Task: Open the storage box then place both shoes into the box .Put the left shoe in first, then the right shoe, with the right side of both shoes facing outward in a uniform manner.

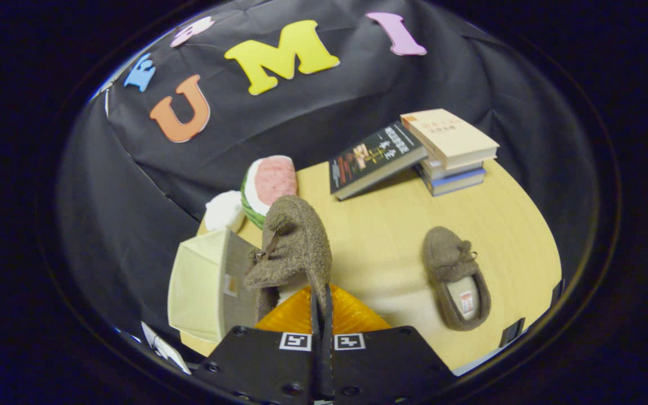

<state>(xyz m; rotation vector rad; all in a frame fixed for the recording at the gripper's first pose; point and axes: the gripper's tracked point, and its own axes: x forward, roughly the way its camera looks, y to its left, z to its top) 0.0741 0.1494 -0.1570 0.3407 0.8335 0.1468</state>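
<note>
- The tool has its fingers pressed together on the heel wall of a brown fuzzy fleece slipper, pinching it and holding it lifted, toe pointing away, a small bow showing on its upper.
- Just left of the tool and the held slipper stands a pale cream fabric storage box, its opening turned towards the slipper.
- A second matching brown fleece slipper lies on the light wooden tabletop to the right of the tool, its pale lining showing.
- Beyond the tool sit a watermelon-slice plush cushion and a stack of books.
</note>
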